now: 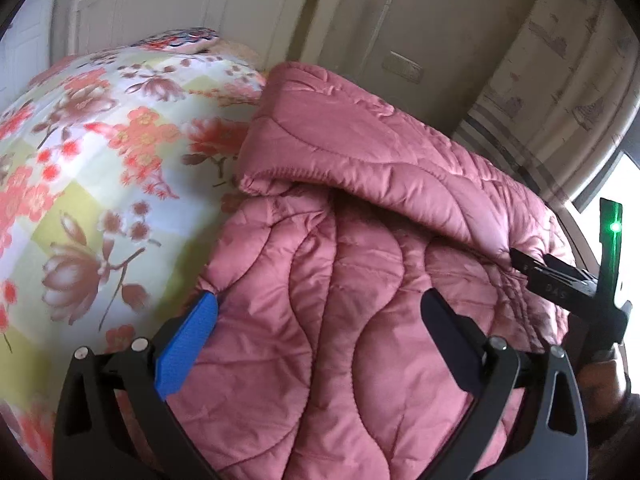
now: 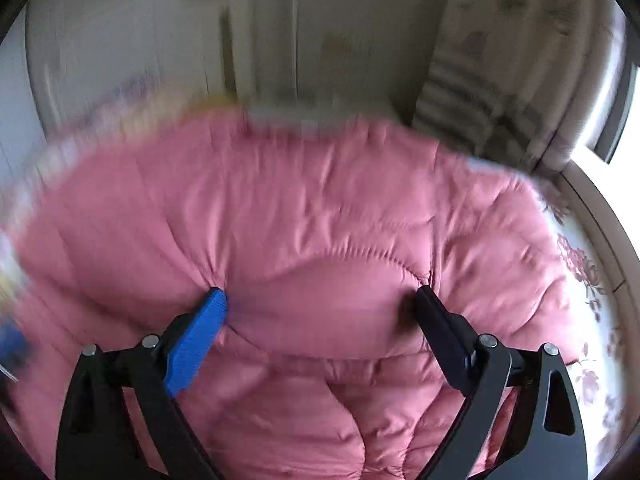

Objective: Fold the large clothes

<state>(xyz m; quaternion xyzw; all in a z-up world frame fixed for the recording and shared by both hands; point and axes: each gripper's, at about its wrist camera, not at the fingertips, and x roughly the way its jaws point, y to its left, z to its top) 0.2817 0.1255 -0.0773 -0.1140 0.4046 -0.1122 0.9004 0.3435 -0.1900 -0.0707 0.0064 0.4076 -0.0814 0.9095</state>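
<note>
The left gripper (image 1: 320,312) stands wide open, fingers pressed on the pink quilted jacket (image 1: 340,280) at the floral bed's (image 1: 80,160) right edge. Further right, the right gripper (image 2: 320,304) spreads equally wide, holding nothing. Mid-fold, probably; next, pinch an edge.

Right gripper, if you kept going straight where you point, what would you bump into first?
Most likely the puffy pink quilted coat. The right gripper has its jaws wide open right above it, though blur makes the gap hard to judge.
</note>
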